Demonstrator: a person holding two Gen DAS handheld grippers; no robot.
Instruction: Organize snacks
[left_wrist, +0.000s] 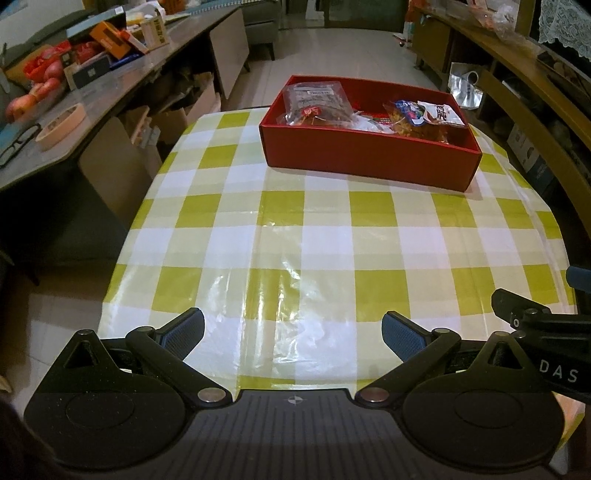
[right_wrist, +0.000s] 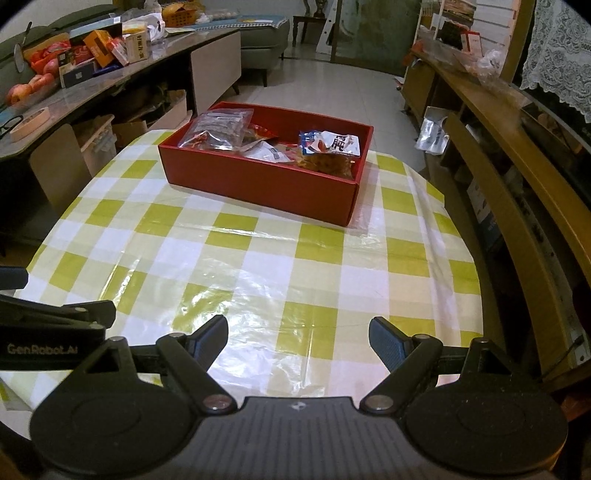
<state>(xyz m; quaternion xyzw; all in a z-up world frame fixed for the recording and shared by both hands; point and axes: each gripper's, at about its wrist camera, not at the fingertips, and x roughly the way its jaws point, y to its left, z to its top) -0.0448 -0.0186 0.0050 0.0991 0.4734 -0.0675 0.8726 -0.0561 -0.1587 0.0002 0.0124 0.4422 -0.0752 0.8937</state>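
Fingers of the left gripper and right gripper are gaping wide, gripping nothing. Snack bags are sitting in the red box at twelve o'clock; sorting looks finished, so pulling back comes next.

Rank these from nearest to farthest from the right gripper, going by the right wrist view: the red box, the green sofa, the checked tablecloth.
From the right gripper:
1. Checked tablecloth, directly beneath the open fingers.
2. Red box, at the table's far end, slightly left.
3. Green sofa, beyond the table, upper left of centre.
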